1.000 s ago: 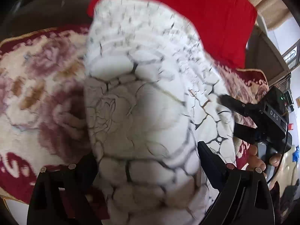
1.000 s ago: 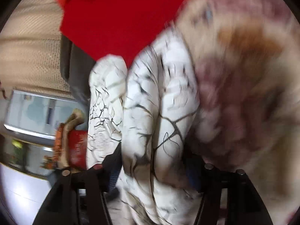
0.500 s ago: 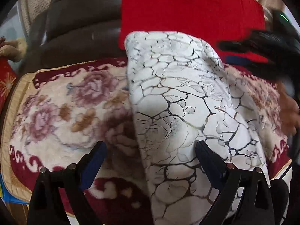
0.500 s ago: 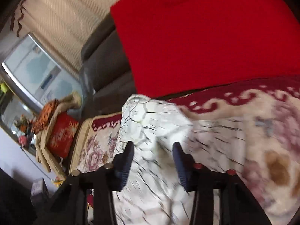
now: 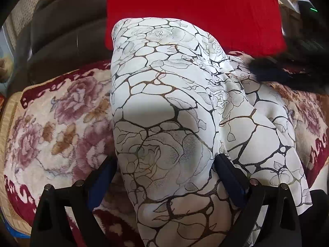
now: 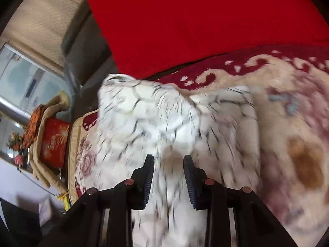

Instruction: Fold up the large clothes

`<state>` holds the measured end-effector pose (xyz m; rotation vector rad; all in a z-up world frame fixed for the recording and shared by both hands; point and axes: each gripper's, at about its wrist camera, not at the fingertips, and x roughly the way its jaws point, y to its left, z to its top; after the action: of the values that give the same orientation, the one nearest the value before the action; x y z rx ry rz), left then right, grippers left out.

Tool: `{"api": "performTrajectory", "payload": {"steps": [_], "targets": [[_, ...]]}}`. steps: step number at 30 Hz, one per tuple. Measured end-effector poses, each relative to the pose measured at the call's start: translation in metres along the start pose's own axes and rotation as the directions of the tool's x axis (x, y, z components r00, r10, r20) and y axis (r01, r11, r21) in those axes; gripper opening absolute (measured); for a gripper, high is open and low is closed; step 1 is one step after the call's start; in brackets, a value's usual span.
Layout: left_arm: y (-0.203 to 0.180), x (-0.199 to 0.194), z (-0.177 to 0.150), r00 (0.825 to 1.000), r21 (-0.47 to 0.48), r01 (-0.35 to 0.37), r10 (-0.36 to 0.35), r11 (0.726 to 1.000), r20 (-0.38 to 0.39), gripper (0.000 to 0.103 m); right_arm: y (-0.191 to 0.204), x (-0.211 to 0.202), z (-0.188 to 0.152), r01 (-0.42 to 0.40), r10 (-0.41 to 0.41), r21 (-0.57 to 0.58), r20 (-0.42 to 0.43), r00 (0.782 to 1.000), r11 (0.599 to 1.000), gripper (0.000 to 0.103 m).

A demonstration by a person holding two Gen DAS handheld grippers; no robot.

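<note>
White crackle-print garment (image 5: 164, 107) runs lengthwise ahead between my wide-open left claw (image 5: 165, 177); right claw (image 6: 168, 175), half-open, straddles it.

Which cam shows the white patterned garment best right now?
Left wrist. The white patterned garment is sharp there, its folded length draped over the floral blanket. The right wrist view shows the same cloth motion-blurred, pattern smeared, far end only.

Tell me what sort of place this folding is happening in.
Most likely a home living room. The white patterned garment lies on a floral plush cover spread over a dark sofa, with a red cushion against its back and a window to one side.
</note>
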<state>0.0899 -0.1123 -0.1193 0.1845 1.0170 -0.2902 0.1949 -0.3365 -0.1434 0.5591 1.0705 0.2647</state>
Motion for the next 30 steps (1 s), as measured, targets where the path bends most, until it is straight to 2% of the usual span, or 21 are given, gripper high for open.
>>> {"api": "performTrajectory", "payload": {"steps": [2,5,7,9,12,17,21,26,30], "targets": [[-0.003,-0.005,-0.003,1.000,0.004,-0.015,0.015,1.000,0.008,0.097,0.006,-0.021,-0.025,0.072,-0.071,-0.039,0.019,0.997,0.997,0.033],[-0.012,-0.012,-0.007,0.999,0.021,-0.046,0.046,0.999,0.022,0.097,0.009,-0.036,-0.054,0.094,-0.092,-0.069,0.035,0.995,0.993,0.034],[-0.017,-0.016,-0.008,0.998,0.025,-0.058,0.058,0.998,0.025,0.097,0.005,-0.021,-0.071,0.207,-0.205,-0.089,0.024,0.978,0.974,0.034],[-0.022,-0.020,-0.010,0.997,0.024,-0.073,0.073,0.997,0.024,0.097,-0.007,0.003,-0.077,0.252,-0.252,-0.096,0.014,0.968,0.963,0.043],[-0.024,-0.024,-0.011,0.995,0.035,-0.095,0.094,0.995,0.043,0.097,-0.023,0.006,-0.070,0.207,-0.207,-0.005,0.001,0.978,0.978,0.050],[-0.023,-0.048,-0.014,0.989,-0.003,-0.122,0.122,0.992,0.084,0.097,-0.016,-0.022,-0.068,0.194,-0.194,-0.006,0.018,0.981,0.981,0.055],[-0.021,-0.082,-0.016,0.980,-0.035,-0.148,0.151,0.988,0.128,0.097,0.005,-0.061,-0.080,0.183,-0.178,-0.052,0.084,0.980,0.982,0.057],[-0.025,-0.141,-0.018,0.953,-0.070,-0.186,0.198,0.980,0.228,0.097,0.034,-0.104,-0.097,0.186,-0.165,-0.112,0.174,0.971,0.976,0.058],[-0.022,-0.186,-0.020,0.924,-0.102,-0.218,0.238,0.971,0.298,0.097,0.064,-0.147,-0.117,0.209,-0.165,-0.154,0.257,0.952,0.966,0.059]]}}
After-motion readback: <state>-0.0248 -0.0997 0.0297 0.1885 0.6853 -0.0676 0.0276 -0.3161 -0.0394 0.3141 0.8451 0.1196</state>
